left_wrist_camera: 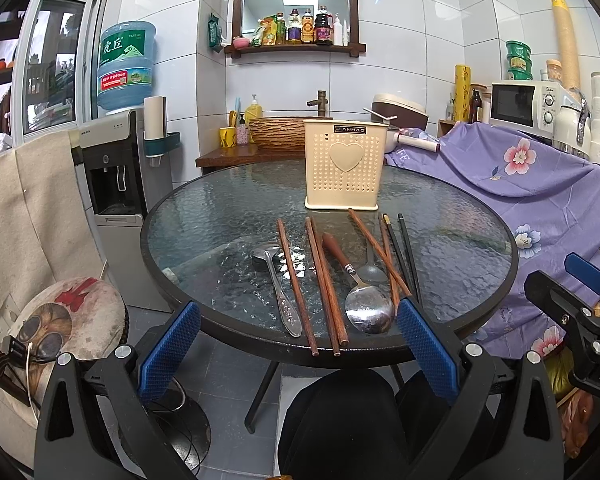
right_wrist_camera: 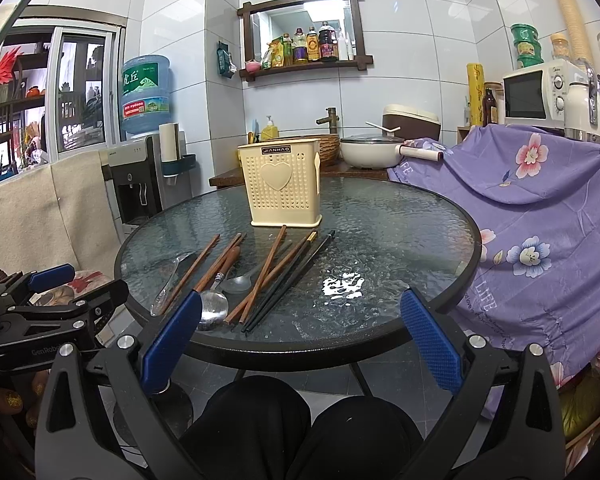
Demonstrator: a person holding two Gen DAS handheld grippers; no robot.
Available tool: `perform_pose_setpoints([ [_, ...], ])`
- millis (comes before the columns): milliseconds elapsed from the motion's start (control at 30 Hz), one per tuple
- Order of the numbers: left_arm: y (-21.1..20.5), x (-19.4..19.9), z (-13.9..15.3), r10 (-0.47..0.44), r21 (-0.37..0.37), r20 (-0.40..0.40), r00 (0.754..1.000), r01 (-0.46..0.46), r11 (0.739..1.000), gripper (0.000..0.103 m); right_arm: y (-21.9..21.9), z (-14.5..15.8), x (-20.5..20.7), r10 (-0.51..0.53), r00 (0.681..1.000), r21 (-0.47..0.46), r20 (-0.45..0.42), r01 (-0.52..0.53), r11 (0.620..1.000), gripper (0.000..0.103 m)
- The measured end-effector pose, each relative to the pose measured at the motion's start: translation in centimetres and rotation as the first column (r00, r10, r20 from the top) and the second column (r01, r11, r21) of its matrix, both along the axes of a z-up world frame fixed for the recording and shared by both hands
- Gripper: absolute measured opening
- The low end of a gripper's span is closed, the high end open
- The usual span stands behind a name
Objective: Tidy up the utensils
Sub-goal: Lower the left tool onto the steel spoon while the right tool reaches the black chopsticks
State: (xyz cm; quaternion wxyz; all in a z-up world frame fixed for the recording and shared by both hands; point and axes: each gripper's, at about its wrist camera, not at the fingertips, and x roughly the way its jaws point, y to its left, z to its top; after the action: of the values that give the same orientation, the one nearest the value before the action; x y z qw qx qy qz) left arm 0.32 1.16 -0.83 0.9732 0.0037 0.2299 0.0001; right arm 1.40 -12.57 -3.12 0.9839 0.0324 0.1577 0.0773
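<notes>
Holding both claws, left (left_wrist_camera: 300, 356) and right (right_wrist_camera: 300, 344), wide open and empty at the frame bottom. Three spoons (left_wrist_camera: 370, 312) and seven chopsticks (left_wrist_camera: 327, 284) lie mid-frame on the glass surface (left_wrist_camera: 219, 216), before the cream holder (left_wrist_camera: 343, 164).

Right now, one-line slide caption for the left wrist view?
Open left gripper at the edge of the glass table; spoons and chopsticks lie before the empty-looking holder.

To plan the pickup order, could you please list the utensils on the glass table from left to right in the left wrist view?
All-metal spoon → single brown chopstick → brown chopstick pair → wooden-handled spoon → black chopsticks.
</notes>
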Motion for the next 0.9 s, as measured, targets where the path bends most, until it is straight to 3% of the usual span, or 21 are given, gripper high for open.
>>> perform_pose_setpoints([
  [267, 0.4, 1.3, -1.0, -0.004, -0.037, -0.073, 0.997, 0.001, 0.999, 0.097, 0.7, -0.9, 1.8, 0.008, 0.999, -0.024, -0.041, -0.009, 1.000, 0.098],
  [500, 2.3, 4.2, -0.8, 0.061, 0.000, -0.125, 0.990, -0.061, 0.998, 0.097, 0.4, -1.1, 5.2, 0.026, 0.991, -0.028, -0.131, -0.030, 0.999, 0.098],
  [733, 2.5, 8.8, -0.3, 0.045, 0.037, -0.173, 0.984, -0.039, 0.999, 0.097, 0.9, -1.7, 11.3, 0.031, 0.975, -0.051, -0.220, -0.043, 0.998, 0.098],
  [900, 2.8, 11.8, -1.2, 0.052, 0.044, -0.240, 0.969, -0.043, 0.998, 0.097, -0.1, -1.8, 16.3, -0.030, 0.955, -0.042, -0.296, 0.018, 0.999, 0.095],
])
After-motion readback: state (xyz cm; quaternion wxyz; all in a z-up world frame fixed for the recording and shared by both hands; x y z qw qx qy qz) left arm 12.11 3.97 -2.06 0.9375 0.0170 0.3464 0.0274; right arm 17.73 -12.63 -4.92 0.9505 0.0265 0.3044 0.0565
